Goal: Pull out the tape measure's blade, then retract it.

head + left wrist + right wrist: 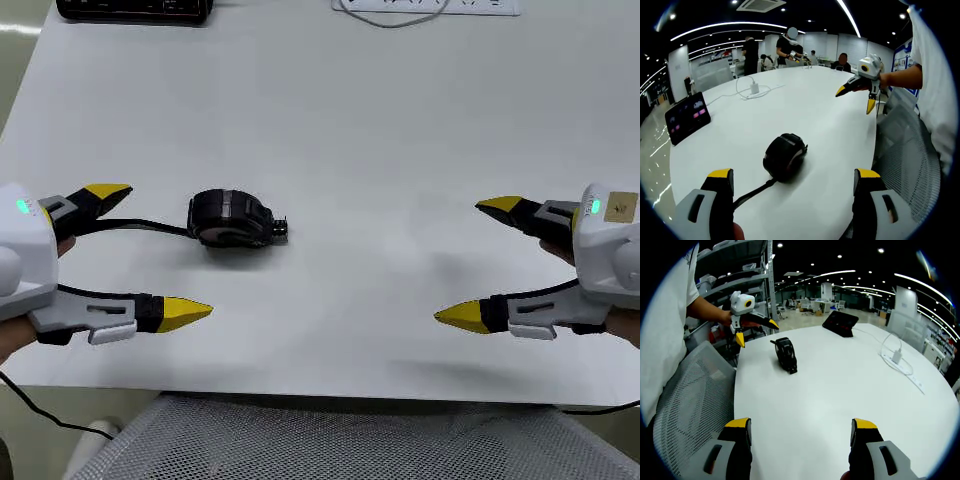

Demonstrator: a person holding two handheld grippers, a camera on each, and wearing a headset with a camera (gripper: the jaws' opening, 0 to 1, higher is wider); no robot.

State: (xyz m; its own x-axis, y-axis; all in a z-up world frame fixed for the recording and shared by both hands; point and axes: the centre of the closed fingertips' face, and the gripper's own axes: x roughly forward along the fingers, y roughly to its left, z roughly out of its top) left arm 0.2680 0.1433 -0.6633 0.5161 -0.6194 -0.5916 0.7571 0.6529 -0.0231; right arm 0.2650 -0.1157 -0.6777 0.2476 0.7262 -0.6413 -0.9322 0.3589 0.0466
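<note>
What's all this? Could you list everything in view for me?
table: one, white, under everything
tape measure: one, black, on the table, left of middle, blade in
strap: one, black, attached to the tape measure
tablet: one, dark, tilted up at the far edge
power strip: one, white with white cable, far edge
chair: one, grey mesh, near edge
people: a few, mostly dark clothes, at one end of the table
left claw: one, white with black, yellow-tipped jaws, open
right claw: one, same colours, open
</note>
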